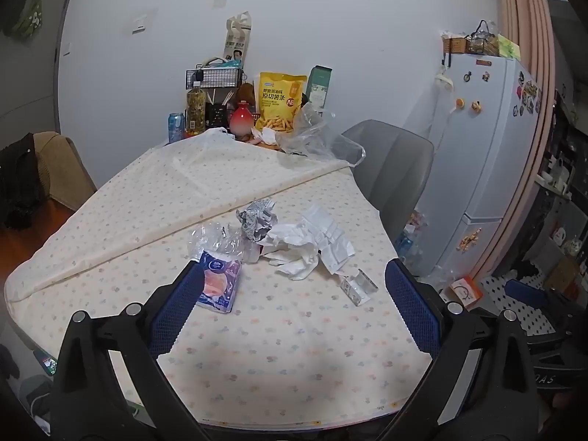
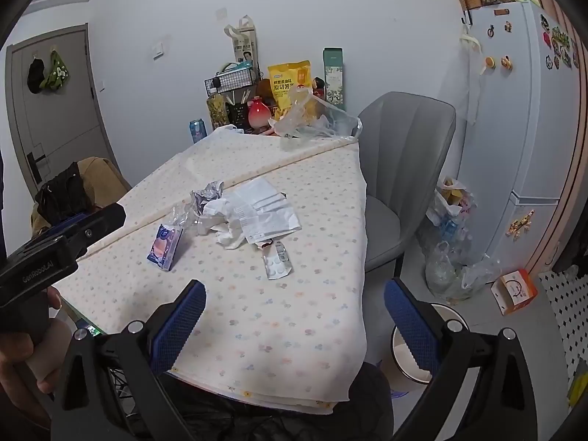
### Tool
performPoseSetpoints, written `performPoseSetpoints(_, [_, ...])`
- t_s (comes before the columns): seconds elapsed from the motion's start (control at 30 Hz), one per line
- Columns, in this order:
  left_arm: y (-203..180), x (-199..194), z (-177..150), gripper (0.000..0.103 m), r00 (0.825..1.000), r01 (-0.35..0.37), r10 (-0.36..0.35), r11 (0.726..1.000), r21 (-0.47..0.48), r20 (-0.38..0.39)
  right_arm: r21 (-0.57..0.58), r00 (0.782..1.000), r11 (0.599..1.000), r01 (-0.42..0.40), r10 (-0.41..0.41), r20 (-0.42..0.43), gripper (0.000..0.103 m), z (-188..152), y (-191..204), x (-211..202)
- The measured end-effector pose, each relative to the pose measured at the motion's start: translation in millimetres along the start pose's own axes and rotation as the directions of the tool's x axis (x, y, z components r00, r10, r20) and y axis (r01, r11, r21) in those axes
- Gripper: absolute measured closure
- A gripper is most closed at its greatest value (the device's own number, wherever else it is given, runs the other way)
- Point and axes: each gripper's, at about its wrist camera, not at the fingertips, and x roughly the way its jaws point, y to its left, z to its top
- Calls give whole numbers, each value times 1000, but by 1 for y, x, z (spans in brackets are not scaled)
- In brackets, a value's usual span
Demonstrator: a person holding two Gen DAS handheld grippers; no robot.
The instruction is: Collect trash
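Both tools hang over the near edge of the table (image 1: 294, 367), jaws spread wide and empty: the left tool (image 1: 290, 312) faces the litter head-on and the right tool (image 2: 294, 325) sits out toward the table's right corner. Nothing is gathered yet; all the trash lies in a loose cluster mid-table on the flowered cloth (image 2: 279, 316). Starting at the left, the blue tissue pack (image 1: 219, 286) lies just ahead of the left tool's left finger, and I judge a careless reach could shove it off along the cloth rather than catch it. Touching it behind is crinkled clear plastic (image 1: 217, 237), slippery and springy; a pinch there may slide off or drag its neighbours. Next comes the crumpled foil wrapper (image 1: 255, 220), then the white tissues (image 1: 297, 257) and the folded paper leaflet (image 1: 330, 239), all overlapping, so lifting one could scatter the rest or pull up only a corner. Farthest right, the flat blister pack (image 2: 277, 262) lies close to the cloth, and wide jaws might snag the fabric instead, tugging the whole cloth and its load. The cloth already rides up in a ridge across the table, so it looks free to shift. A bin (image 2: 422, 349) stands on the floor by the right tool; light scraps could flutter past it if dropped from high.
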Motion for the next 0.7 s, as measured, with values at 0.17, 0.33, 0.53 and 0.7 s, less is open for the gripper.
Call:
performPoseSetpoints(0.17, [0, -1, 0, 6, 1000, 0, 0, 1000, 1, 1, 1, 1000, 1000, 3, -3, -3, 8, 1, 0, 1])
performPoseSetpoints(0.33, [-1, -2, -1, 6, 1000, 0, 0, 1000, 4, -1, 8, 1000, 1000, 6, -6, -1, 8, -5, 1, 7])
performPoseSetpoints(0.53, [1, 0, -2, 6, 1000, 0, 0, 1000, 1, -3, 21, 1000, 1000, 11, -11, -8, 8, 1, -6, 2])
performPoseSetpoints(0.7, [2, 0, -3, 6, 1000, -4, 4, 1000, 2, -5, 22, 1000, 1000, 12, -12, -10, 8, 1, -6, 3])
